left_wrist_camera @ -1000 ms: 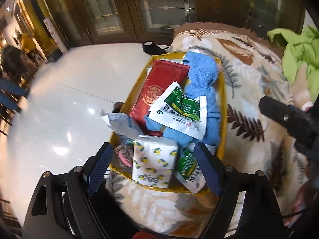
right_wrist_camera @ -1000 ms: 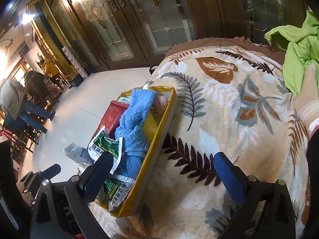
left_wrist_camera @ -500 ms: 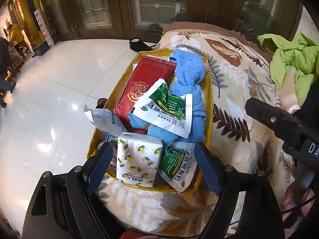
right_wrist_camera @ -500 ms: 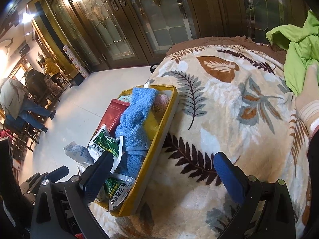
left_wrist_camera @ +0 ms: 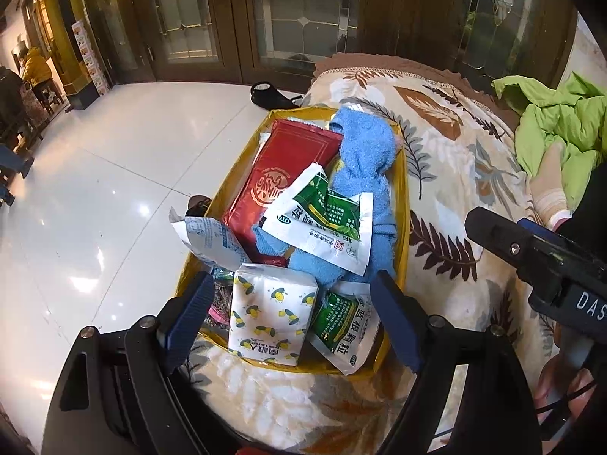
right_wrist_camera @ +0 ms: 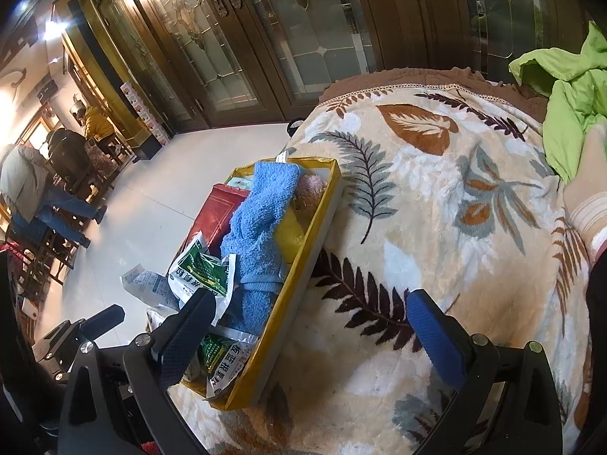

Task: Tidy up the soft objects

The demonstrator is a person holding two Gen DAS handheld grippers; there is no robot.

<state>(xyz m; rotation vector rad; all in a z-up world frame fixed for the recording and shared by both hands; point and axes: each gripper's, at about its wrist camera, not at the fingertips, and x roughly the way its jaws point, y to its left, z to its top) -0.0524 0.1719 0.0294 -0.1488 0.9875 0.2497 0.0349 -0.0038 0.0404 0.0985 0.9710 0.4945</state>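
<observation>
Blanket (right_wrist_camera: 436, 204), one, leaf-patterned, spread as the work surface. Green garment (right_wrist_camera: 569, 87), one, heaped at the far right edge. Yellow box (left_wrist_camera: 403, 204), one, on the blanket's left edge, gathering the soft goods. Blue towel (left_wrist_camera: 364, 159), one, draped lengthwise. Red pouch (left_wrist_camera: 288, 167), one. Green sachets (left_wrist_camera: 326, 220), two. Tissue pack (left_wrist_camera: 271, 318), one, nearest. Left gripper (left_wrist_camera: 292, 322) over the box's near end, right gripper (right_wrist_camera: 315, 326) over blanket: fingers apart, empty.

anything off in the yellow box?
Yes. The yellow box is overstuffed. A torn blue-white packet sticks out over its left wall, and a green sachet lies loose on the blue towel. The box sits at the blanket's edge beside the floor.
</observation>
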